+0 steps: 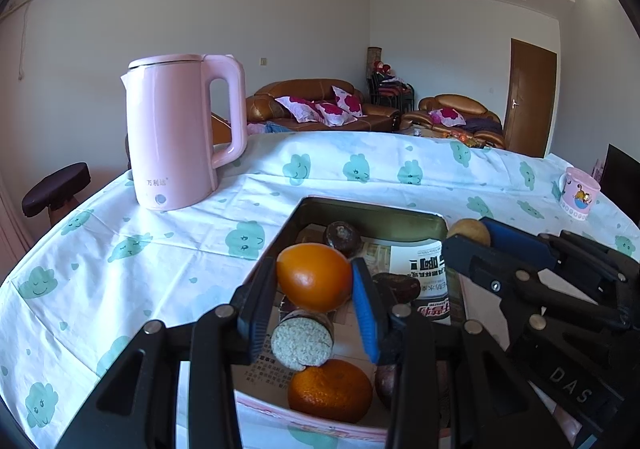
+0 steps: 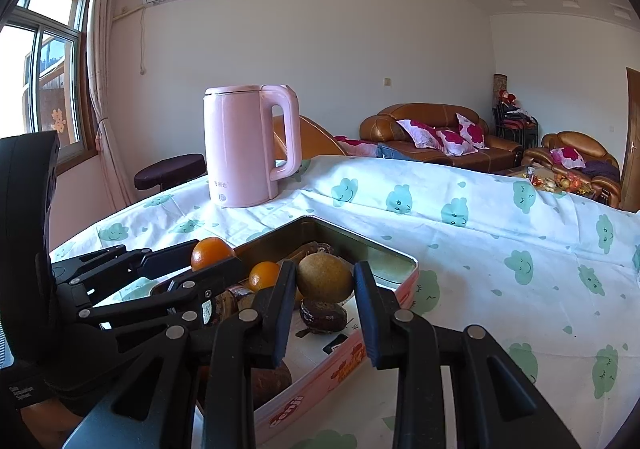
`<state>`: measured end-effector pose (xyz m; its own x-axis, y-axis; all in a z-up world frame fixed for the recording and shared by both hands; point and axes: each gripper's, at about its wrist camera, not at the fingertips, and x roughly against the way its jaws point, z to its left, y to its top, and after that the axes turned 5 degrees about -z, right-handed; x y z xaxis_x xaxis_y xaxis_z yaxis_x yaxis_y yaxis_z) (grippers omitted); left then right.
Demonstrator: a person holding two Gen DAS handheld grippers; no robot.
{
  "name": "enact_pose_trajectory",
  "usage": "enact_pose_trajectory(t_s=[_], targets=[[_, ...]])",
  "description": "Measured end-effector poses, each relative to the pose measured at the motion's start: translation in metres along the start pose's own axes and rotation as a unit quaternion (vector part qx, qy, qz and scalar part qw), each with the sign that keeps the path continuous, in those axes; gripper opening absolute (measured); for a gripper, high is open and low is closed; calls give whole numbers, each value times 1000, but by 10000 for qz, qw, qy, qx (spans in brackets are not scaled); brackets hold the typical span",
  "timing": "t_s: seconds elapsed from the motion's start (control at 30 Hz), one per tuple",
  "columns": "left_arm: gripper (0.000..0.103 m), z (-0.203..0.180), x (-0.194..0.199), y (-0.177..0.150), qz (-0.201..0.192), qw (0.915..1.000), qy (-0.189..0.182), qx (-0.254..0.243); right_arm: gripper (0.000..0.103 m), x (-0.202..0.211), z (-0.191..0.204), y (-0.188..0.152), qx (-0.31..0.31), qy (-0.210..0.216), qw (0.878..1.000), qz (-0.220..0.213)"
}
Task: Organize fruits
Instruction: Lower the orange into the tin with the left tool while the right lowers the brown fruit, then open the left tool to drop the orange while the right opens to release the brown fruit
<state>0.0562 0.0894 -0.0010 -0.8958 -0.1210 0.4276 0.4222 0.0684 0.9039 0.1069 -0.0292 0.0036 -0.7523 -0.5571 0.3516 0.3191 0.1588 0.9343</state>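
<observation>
My left gripper (image 1: 314,299) is shut on an orange (image 1: 313,276), held above a rectangular tin (image 1: 372,218) lined with newspaper. In the tin lie a second orange (image 1: 330,390), dark passion fruits (image 1: 342,238) and a cut round fruit (image 1: 301,344). My right gripper (image 2: 324,299) is shut on a round yellow-brown fruit (image 2: 325,276) over the same tin (image 2: 360,241). A dark passion fruit (image 2: 323,315) lies below it. In the right wrist view the left gripper (image 2: 212,261) holds its orange (image 2: 211,251) at the tin's left; another orange (image 2: 264,275) sits inside.
A pink kettle (image 1: 176,131) stands on the cloud-print tablecloth (image 1: 120,249) at the back left. A pink mug (image 1: 578,197) stands at the far right. A dark stool (image 1: 56,189) is beyond the table's left edge. Brown sofas (image 1: 320,105) are behind.
</observation>
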Motion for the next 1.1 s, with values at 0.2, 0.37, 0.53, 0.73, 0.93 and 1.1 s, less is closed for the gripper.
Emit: enact_pose_trajectory(t_s=[0.2,0.37,0.53,0.73,0.93,1.1], targets=[[39,1,0,-1,15,10000,-17,2,32,-4,2,-3,32,-21,10000,84],[39,2,-3,-1,92,9999,-47,27,32,-10,1,-2,14,-14,9998,208],[39,3,-6,-1,173,9998,-60,58,32,-15,0,-3,-13,-7,9994,338],[40,2,-8,-1,223,9997,-25,27,32,-21,1,-5,9,13,9988,492],[43,5,-10,-1,265,9996,35,108,41,-23,-1,-6,-33,-119,9982,579],[62,10,-8,-1,204,9995,116,200,52,-19,-13,-6,-327,-164,9981,487]])
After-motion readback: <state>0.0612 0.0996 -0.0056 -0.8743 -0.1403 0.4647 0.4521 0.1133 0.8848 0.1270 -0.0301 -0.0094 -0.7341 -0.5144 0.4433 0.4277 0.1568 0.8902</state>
